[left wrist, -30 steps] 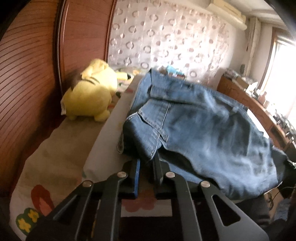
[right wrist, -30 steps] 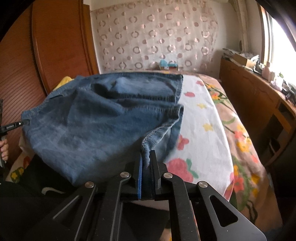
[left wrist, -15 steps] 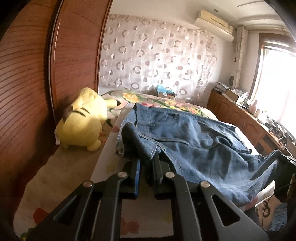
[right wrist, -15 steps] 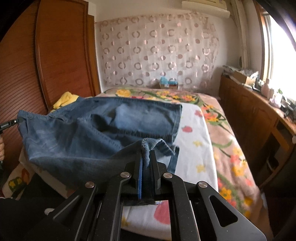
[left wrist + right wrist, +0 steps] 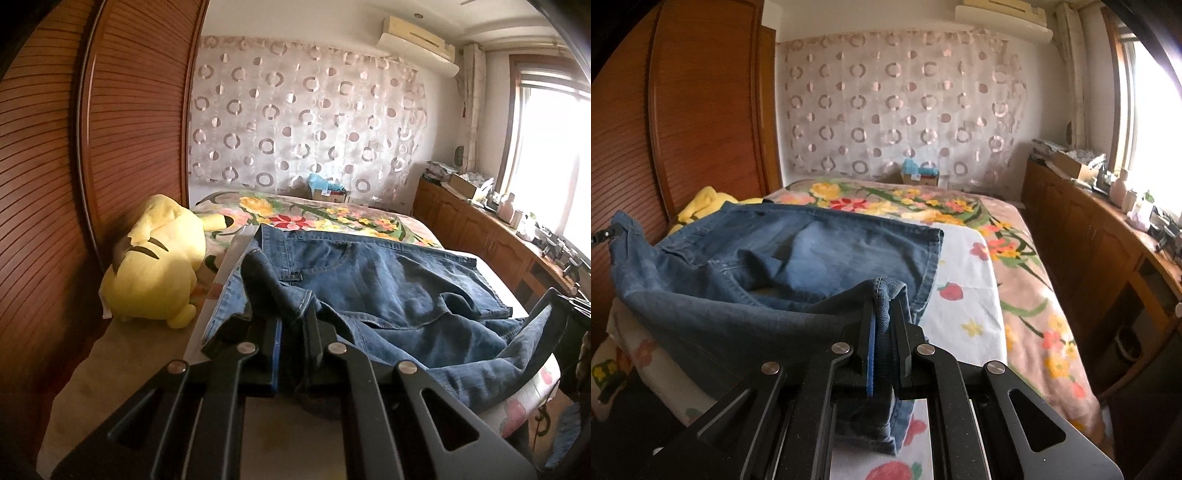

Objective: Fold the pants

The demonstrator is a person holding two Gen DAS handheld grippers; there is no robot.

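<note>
A yellow plush toy [image 5: 155, 273] sits at the bed's [image 5: 1027, 258] left edge against the wooden wardrobe [image 5: 122, 122]. Just right of it, the left gripper [image 5: 293, 328] pinches a bunched waistband corner of the blue jeans [image 5: 388, 295], which lie spread across the white floral sheet [image 5: 964, 295]. On the near right, the right gripper [image 5: 884, 321] pinches a raised hem fold.

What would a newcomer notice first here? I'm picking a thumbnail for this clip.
The blue jeans sprawl across the near half of the floral bed, one edge pinched in the left tongs and a hem in the right tongs. Next comes the yellow plush lying at the bed's left edge against the wooden wardrobe.
</note>
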